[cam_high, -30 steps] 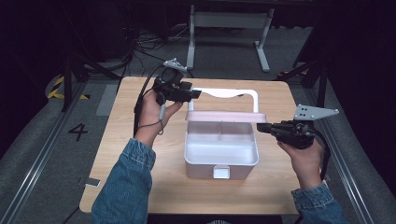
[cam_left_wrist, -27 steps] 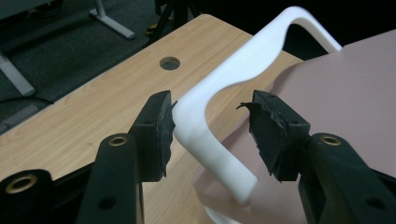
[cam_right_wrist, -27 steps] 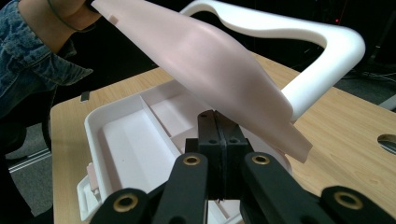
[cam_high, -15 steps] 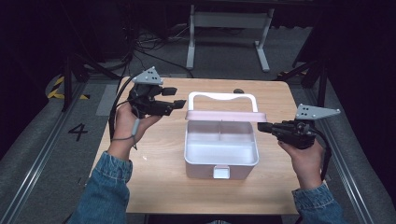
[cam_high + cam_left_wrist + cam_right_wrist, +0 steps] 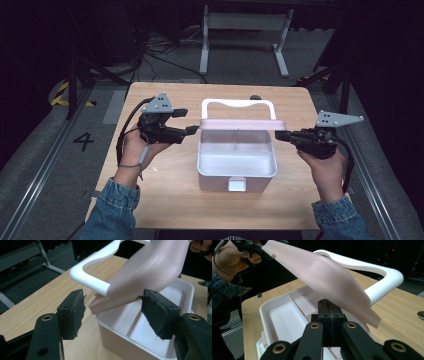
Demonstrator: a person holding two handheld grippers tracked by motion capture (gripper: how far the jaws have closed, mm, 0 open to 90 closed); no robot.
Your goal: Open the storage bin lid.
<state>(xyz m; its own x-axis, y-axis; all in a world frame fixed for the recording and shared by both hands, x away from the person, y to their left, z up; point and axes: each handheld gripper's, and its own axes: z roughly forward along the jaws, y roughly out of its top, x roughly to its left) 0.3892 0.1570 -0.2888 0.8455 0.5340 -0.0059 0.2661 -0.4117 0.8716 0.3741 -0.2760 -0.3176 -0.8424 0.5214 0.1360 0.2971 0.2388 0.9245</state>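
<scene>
Lid (image 5: pixel 238 122) is standing open over the box (image 5: pixel 237 165); we are pinching its right edge in the right gripper (image 5: pixel 328 315), left gripper (image 5: pixel 112 315) fingers gaping beside its other corner.

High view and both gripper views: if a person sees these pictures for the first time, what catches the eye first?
First, the white box at the middle of the wooden table, its pink lid raised and tilted over the open compartments, with a white handle behind. Then the two grippers beside it: the left gripper with fingers spread near the lid's corner, the right gripper with fingers pressed together under the lid's other end.
</scene>
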